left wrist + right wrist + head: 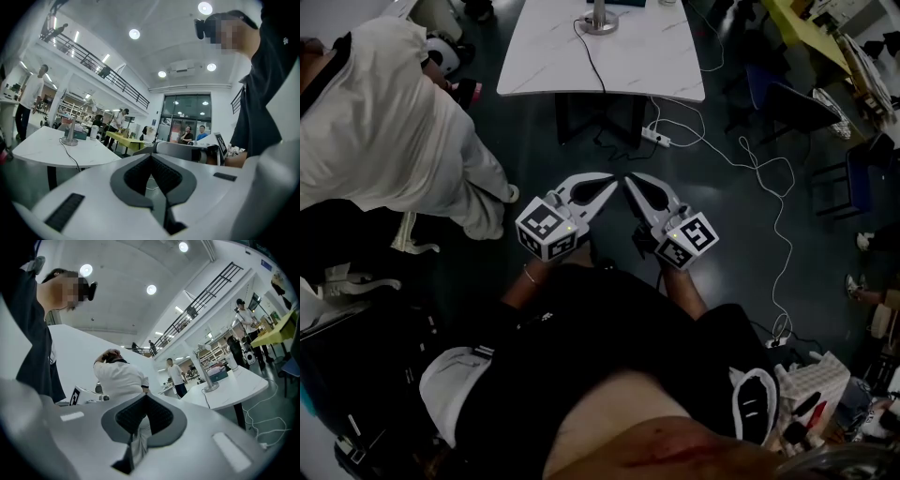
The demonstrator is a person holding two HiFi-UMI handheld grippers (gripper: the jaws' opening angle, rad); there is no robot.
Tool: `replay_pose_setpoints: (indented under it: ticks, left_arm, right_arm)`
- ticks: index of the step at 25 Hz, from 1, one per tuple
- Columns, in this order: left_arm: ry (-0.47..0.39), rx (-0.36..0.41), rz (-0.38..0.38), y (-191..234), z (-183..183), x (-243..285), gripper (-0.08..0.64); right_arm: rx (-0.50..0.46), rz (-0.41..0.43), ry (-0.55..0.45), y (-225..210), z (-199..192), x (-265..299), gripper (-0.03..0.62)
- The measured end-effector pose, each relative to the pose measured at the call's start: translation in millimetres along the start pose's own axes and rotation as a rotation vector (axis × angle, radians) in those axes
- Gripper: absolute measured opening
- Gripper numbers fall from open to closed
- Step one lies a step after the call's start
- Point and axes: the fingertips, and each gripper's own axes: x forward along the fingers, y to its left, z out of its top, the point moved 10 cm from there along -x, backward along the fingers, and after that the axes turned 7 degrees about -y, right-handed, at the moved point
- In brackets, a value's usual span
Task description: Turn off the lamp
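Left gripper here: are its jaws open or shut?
Shut. In its own view the left gripper has its jaws meeting at the tips, with nothing held between them.

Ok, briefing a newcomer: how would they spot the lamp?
Look to the white table. Near its far edge stands the lamp, a metal post on a round base. Unlike the box and cup beside it, it trails a black cable.
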Motion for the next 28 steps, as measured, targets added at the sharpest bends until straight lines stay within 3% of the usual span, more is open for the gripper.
replay_pose_setpoints:
  ticks: [9, 20, 28]
  left_arm:
    - [0.014, -0.021, 0.057, -15, -8, -26, 0.006]
    - [-0.001, -0.026, 0.003, -5, 8, -28, 0.006]
    - [0.006, -0.034, 0.010, 13, 17, -56, 0.006]
  right_arm:
    - [0.043, 0.017, 0.028, 16, -15, -10, 0.000]
    - [0.027, -0.020, 0.017, 28, -6, -1, 0.000]
    - [0.041, -0.022, 0.029, 47, -16, 24, 0.000]
